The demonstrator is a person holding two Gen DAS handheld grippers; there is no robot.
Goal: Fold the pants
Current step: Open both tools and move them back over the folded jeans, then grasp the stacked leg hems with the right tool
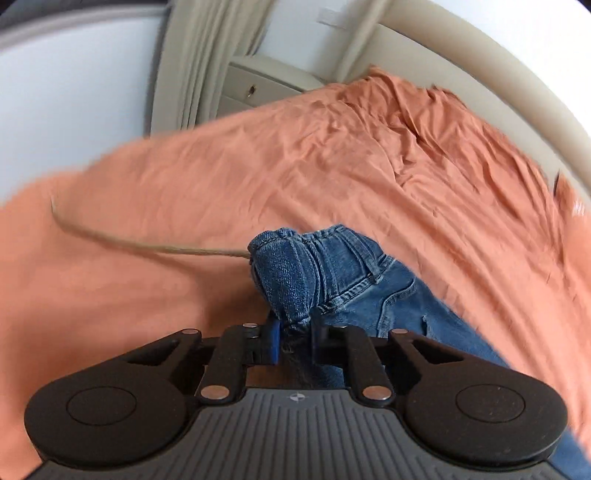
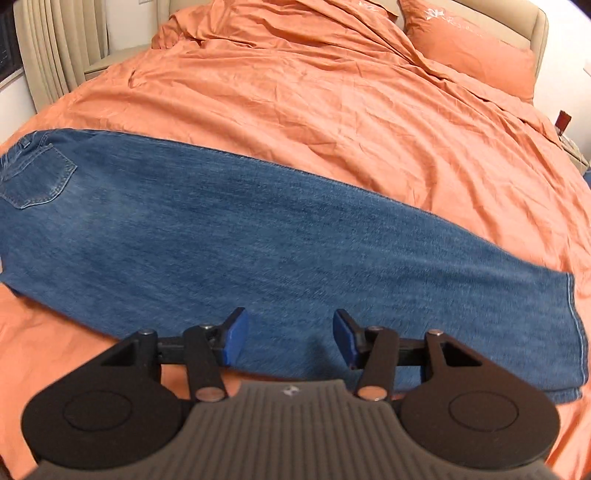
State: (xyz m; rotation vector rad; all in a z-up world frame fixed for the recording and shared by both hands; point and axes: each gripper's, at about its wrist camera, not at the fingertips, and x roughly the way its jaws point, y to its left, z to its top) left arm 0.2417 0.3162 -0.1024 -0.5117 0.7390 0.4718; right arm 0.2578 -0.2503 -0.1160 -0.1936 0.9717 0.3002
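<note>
Left gripper (image 1: 293, 334) clamped on a bunched fold of the jeans (image 1: 332, 280) at the waistband end, denim pinched between the blue pads (image 1: 274, 339) and heaped up just beyond the fingertips. Belt loop and seam stitching visible on the gathered cloth, with the rest of the garment trailing off to the lower right. A thin tan cord (image 1: 147, 243) seen stretching left from the bunched denim across the orange bedcover (image 1: 258, 166).

Right gripper (image 2: 290, 338) released, jaws spread apart with nothing pressed between the pads, poised over the lower part of the pant leg (image 2: 277, 240). Whether the fingertips touched the cloth could not be told. Jeans laid flat and lengthwise across the bed, back pocket (image 2: 35, 177) far to the left, hem (image 2: 576, 325) to the right, both legs seemingly stacked one on the other.

Farther off, wrinkled orange cover up to a matching pillow (image 2: 469, 55) at the padded beige headboard (image 2: 535, 26). Pale curtains (image 2: 59, 48) at the far left.
</note>
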